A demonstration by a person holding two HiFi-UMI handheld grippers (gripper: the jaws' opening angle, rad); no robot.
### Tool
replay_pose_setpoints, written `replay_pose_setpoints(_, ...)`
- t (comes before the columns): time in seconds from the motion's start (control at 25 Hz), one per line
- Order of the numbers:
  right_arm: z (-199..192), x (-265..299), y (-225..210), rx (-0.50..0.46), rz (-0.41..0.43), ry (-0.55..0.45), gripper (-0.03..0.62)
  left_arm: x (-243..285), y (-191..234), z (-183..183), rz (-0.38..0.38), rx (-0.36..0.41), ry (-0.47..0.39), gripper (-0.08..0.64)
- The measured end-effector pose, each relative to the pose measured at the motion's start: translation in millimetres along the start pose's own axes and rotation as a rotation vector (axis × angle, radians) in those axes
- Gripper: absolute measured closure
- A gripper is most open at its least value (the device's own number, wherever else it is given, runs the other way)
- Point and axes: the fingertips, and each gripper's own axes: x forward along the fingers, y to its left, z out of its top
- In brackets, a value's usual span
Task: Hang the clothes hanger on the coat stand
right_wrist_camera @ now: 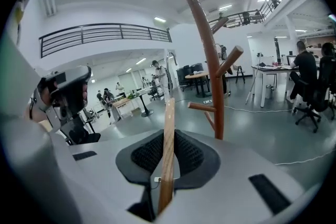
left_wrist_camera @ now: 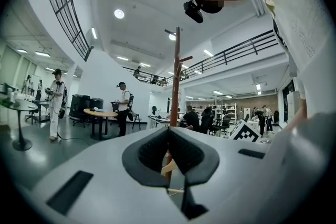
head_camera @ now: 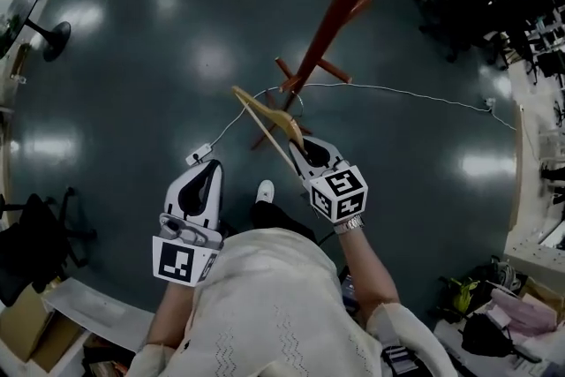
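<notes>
A light wooden clothes hanger [head_camera: 267, 121] sticks out forward and to the left from my right gripper [head_camera: 302, 151], which is shut on one of its arms. In the right gripper view the hanger's bar [right_wrist_camera: 167, 144] stands upright between the dark pads. The red-brown coat stand [head_camera: 340, 9] rises just beyond the hanger, its cross feet on the floor. It appears close ahead with short pegs in the right gripper view [right_wrist_camera: 211, 76], and farther off in the left gripper view [left_wrist_camera: 175, 76]. My left gripper [head_camera: 210, 167] hangs lower left, shut and empty [left_wrist_camera: 169, 132].
A white cable [head_camera: 397, 93] runs across the dark floor past the stand's base, and a power strip [head_camera: 199, 155] lies near the left gripper. Desks and chairs line the right edge [head_camera: 530, 22]. People stand by a round table [left_wrist_camera: 100, 113].
</notes>
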Motion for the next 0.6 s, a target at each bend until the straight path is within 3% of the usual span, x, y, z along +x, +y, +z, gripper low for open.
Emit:
replay_pose_setpoints(0.2, -7, 33, -44, -0.035, 0.013, 0.003, 0.522, 13, 3, -8, 0.061, 0.005, 0.041, 0.548)
replay_pose_setpoints(0.4, -25, 66, -77, -0.146, 0.033, 0.035, 0.523, 28, 4, -12, 0.102, 0.012, 0.070, 0.548)
replay_pose_setpoints(0.6, -52, 93, -96, -0.124, 0.114, 0.041, 0.523, 31, 4, -22, 0.135, 0.012, 0.107, 0.548)
